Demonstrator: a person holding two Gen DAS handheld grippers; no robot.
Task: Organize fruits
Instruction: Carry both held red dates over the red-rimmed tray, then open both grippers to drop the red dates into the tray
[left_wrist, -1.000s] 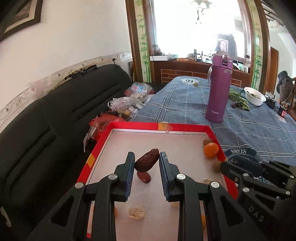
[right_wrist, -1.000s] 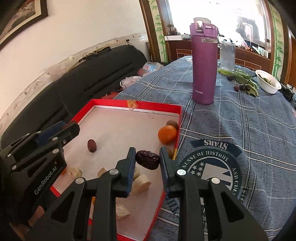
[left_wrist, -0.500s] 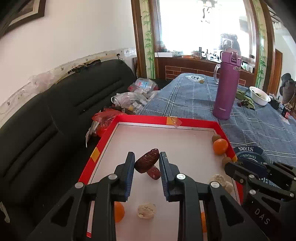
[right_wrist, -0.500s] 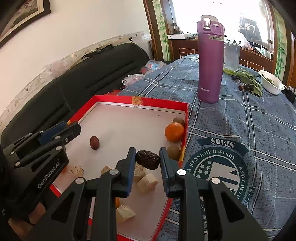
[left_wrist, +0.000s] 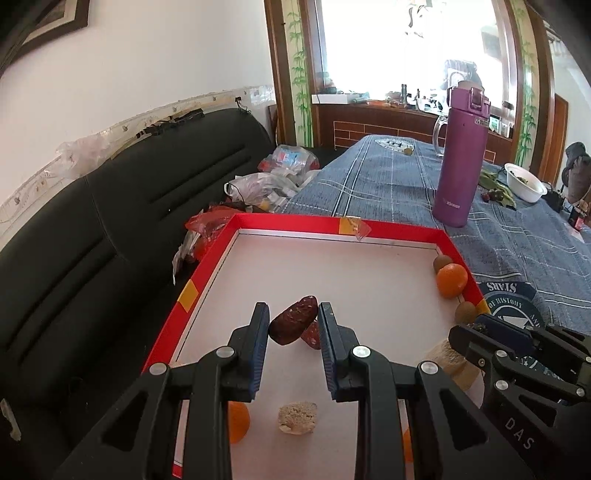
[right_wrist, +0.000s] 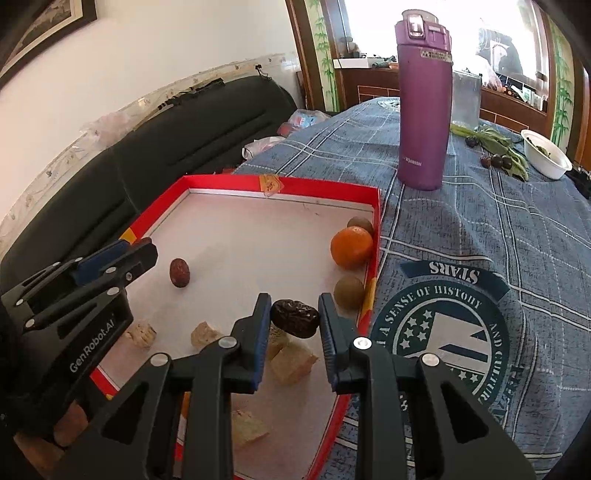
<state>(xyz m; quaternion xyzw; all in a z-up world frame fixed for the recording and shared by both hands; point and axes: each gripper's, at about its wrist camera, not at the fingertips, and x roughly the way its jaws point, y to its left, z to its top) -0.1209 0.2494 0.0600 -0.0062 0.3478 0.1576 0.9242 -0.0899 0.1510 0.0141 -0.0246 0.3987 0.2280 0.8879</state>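
A red-rimmed tray with a white floor lies on the blue cloth. My left gripper is shut on a red-brown date held above the tray's near left part. Another red date lies on the tray floor just behind it. My right gripper is shut on a dark wrinkled date above the tray's near right side. An orange and two kiwis rest along the right wall. Pale cake pieces lie under the right gripper.
A tall purple bottle stands on the cloth beyond the tray. A white bowl, dark fruits and green stems lie far right. Another orange and a crumbly piece sit near the tray's front. A black sofa with plastic bags runs along the left.
Both grippers have drawn back toward me and risen a little, each still holding its date. More of the tray's near end shows now.
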